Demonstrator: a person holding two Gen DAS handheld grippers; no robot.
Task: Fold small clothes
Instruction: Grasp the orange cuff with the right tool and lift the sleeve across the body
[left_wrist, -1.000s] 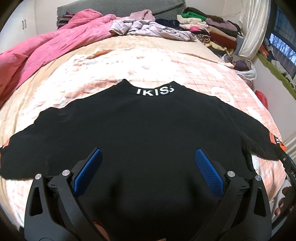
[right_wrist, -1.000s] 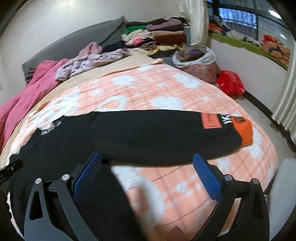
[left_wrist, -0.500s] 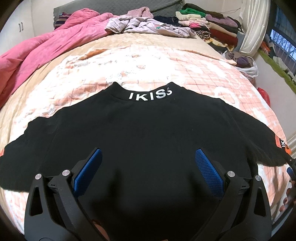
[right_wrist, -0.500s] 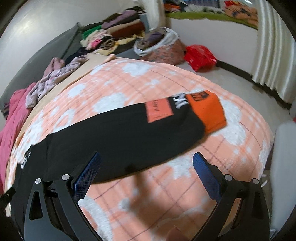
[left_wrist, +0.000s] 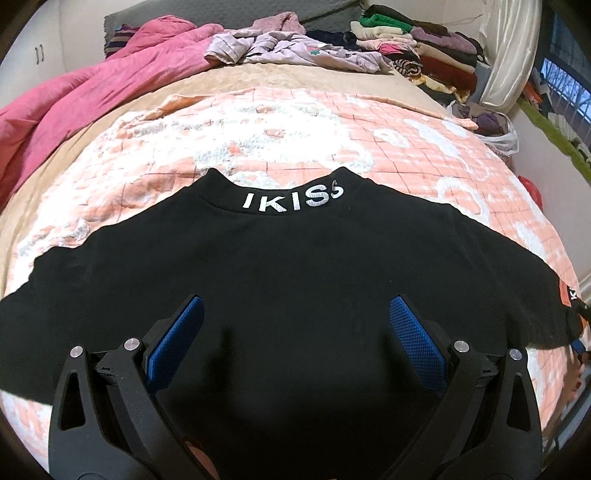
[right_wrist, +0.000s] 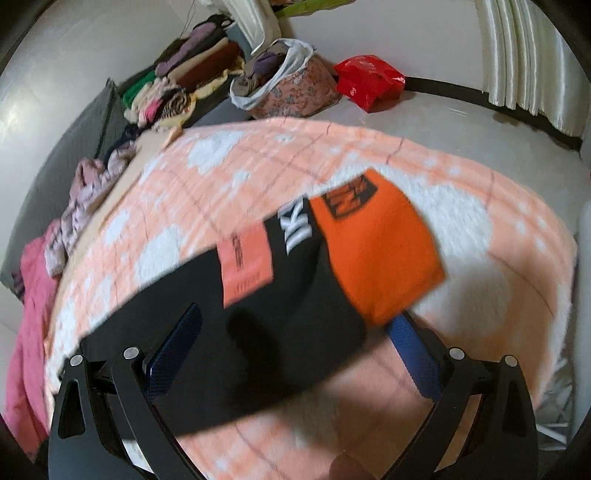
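**Black top lying spread on the bed, both claws released**

The left claw (left_wrist: 295, 332) is hovering over the lower middle of the black top (left_wrist: 295, 266), its blue pads (left_wrist: 177, 339) standing wide apart and gripping nothing. The top is lying flat on the peach checked blanket (left_wrist: 280, 147), collar pointing away from the claw and showing white letters (left_wrist: 291, 199). One sleeve is stretching out to the claw's left, the other to its right. Beyond the collar, a pink quilt (left_wrist: 74, 96) is bunching up at far left, loose pale clothes (left_wrist: 295, 51) are lying straight ahead, and a folded stack (left_wrist: 424, 55) is sitting at far right.

The right claw (right_wrist: 295, 347) is also standing wide open, holding nothing. The top's right sleeve (right_wrist: 258, 332) is lying between and just ahead of its fingers, the orange cuff (right_wrist: 376, 251) sitting ahead and to the right, blurred. Whether the claw is touching the sleeve, I cannot tell. Far ahead, a bag of clothes (right_wrist: 295, 92) and a red bag (right_wrist: 369, 77) are resting on the floor.
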